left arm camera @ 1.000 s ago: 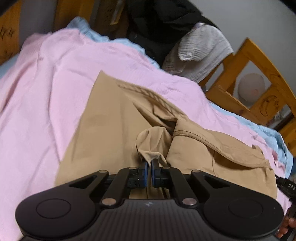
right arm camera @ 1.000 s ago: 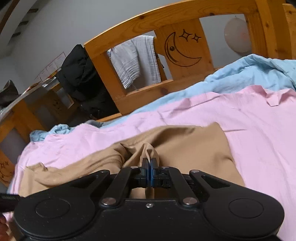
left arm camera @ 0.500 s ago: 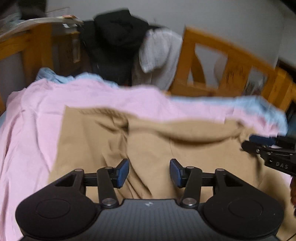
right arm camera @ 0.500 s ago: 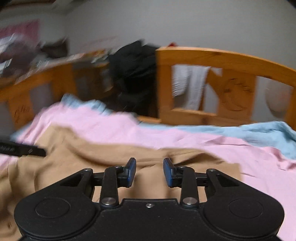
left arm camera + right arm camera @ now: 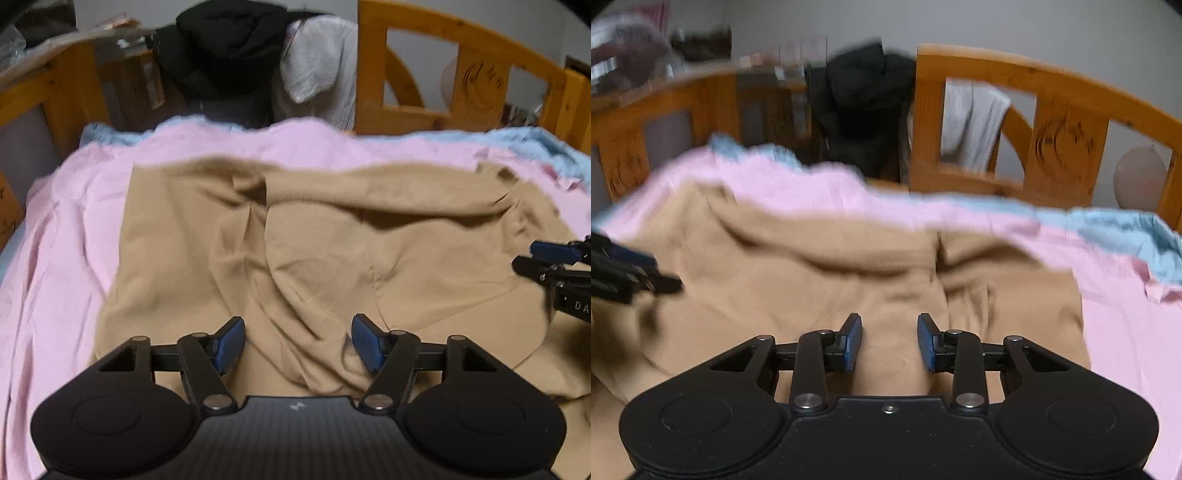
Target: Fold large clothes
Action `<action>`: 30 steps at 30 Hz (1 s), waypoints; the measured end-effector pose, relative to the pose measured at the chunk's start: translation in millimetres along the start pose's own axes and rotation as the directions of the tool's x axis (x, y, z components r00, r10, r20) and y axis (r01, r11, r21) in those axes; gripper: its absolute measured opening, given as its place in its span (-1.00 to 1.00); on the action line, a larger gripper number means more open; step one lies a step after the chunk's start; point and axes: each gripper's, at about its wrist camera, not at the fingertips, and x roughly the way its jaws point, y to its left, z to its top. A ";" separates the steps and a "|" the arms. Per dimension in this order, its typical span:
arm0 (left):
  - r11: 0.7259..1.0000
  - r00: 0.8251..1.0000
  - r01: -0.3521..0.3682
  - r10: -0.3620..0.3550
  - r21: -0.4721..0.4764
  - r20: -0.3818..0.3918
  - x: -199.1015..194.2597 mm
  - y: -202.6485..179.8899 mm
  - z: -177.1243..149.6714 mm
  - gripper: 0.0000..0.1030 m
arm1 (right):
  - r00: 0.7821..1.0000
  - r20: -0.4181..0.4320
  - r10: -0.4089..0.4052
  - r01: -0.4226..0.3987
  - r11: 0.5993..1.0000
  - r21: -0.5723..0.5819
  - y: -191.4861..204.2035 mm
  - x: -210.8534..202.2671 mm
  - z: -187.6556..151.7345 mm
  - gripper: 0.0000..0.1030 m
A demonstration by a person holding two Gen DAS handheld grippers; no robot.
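A second ago both grippers pinched bunched folds of the tan cotton garment. Now the left gripper is opening, the right gripper stands parted, and the released cloth lies spread toward twelve o'clock.

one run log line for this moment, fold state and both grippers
garment: tan garment lying on pink sheet | left gripper: opening, nothing gripped | right gripper: open, nothing gripped | fold: crumpled, unfinished

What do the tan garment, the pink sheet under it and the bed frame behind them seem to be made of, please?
The tan garment looks like a soft matte knit, probably cotton or a blend: it drapes in rounded folds and shows a ribbed edge. The pink sheet looks like thin woven cotton, with fine creases and no sheen. The bed frame is wood, orange-toned and glossy as if varnished, with visible grain and knots.
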 end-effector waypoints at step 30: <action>0.968 0.985 0.115 -0.140 0.223 0.099 -257.7 5.0 -180.2 0.99 | 0.992 0.073 0.104 -0.091 0.982 -0.165 79.8 -290.5 -104.4 0.96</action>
